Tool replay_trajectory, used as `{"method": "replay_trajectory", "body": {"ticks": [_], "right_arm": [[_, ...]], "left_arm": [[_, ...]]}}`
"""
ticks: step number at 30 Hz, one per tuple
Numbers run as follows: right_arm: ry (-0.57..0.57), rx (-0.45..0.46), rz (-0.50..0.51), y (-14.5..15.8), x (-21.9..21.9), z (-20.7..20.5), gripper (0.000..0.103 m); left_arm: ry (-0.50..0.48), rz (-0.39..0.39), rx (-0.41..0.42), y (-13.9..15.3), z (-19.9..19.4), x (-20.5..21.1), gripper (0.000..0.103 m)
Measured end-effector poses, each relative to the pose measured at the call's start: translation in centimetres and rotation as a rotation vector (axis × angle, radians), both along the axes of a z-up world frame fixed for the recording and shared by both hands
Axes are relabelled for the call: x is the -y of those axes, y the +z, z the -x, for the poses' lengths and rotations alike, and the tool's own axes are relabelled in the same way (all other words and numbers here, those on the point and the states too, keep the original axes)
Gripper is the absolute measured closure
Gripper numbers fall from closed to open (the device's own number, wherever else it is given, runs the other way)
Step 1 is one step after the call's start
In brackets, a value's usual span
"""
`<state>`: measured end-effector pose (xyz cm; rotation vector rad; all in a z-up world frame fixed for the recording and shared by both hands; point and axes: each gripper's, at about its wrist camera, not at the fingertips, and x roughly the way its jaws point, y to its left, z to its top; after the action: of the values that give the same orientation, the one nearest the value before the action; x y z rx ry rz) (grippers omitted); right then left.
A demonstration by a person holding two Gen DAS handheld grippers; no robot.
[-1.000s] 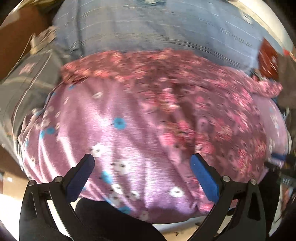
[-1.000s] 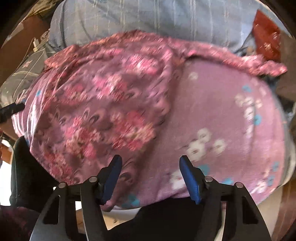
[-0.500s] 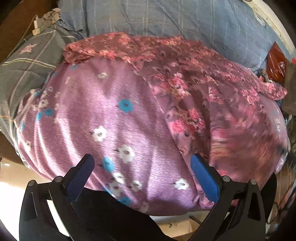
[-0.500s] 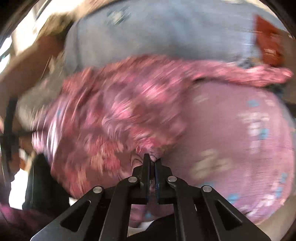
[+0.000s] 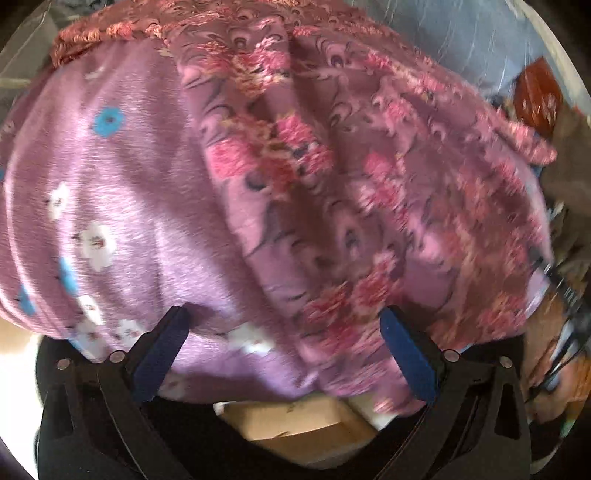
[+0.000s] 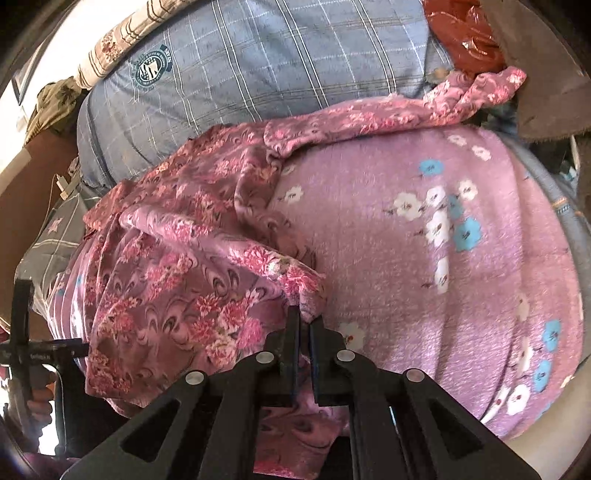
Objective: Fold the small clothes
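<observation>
Spread over a lilac flowered blanket (image 6: pixel 424 236), with the blanket's near edge just under both tools and pale floor (image 5: pixel 295 421) below it; blue checked bedding (image 6: pixel 258 66) behind, a red packet (image 6: pixel 461 33) at the far right corner. Right gripper (image 6: pixel 303 325) clamped tight on a lifted fold of the pink floral garment (image 6: pixel 177 258), just closed on that cloth. Left gripper (image 5: pixel 284 332) spread wide, gripping nothing, poised over the garment's near hem where it meets the blanket
</observation>
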<state>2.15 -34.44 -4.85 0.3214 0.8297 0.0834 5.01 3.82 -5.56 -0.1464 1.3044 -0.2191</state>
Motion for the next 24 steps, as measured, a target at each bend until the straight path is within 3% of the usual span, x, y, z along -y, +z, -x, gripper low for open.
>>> {"method": "replay_trajectory", "body": {"ticks": [2, 3, 4, 5, 12, 17, 19, 21, 24], "right_arm": [[0.002, 0.0, -0.004, -0.1, -0.1, 0.0, 0.098], [0.004, 0.001, -0.002, -0.1, -0.2, 0.1, 0.098], [0.006, 0.003, 0.002, -0.1, -0.3, 0.1, 0.098], [0.01, 0.006, 0.007, -0.1, -0.4, 0.2, 0.098], [0.001, 0.028, -0.013, 0.7, -0.8, 0.8, 0.099], [0.019, 0.105, -0.171, 3.9, -0.3, 2.7, 0.099], [0.034, 0.138, -0.219, 5.0, -0.3, 3.4, 0.099], [0.036, 0.126, -0.205, 4.9, -0.6, 3.3, 0.099], [0.003, 0.012, -0.13, 2.5, -0.8, 2.0, 0.099]], "left_arm": [[0.028, -0.008, 0.059, 0.8, -0.2, 0.3, 0.024], [0.026, -0.009, 0.078, 1.2, -0.3, 0.4, 0.053], [0.009, 0.031, 0.08, 1.4, -0.6, 0.4, 0.088], [0.007, 0.073, 0.062, 1.6, -0.9, 0.3, 0.098], [0.032, 0.177, 0.058, 3.0, -0.8, -1.7, 0.099], [0.129, 0.221, 0.186, 8.7, 0.2, -7.7, 0.099], [0.189, 0.195, 0.225, 10.6, 0.4, -10.5, 0.099], [0.235, 0.126, 0.234, 10.8, 0.0, -12.4, 0.099], [0.287, 0.076, 0.194, 9.1, -0.4, -14.2, 0.096]]}}
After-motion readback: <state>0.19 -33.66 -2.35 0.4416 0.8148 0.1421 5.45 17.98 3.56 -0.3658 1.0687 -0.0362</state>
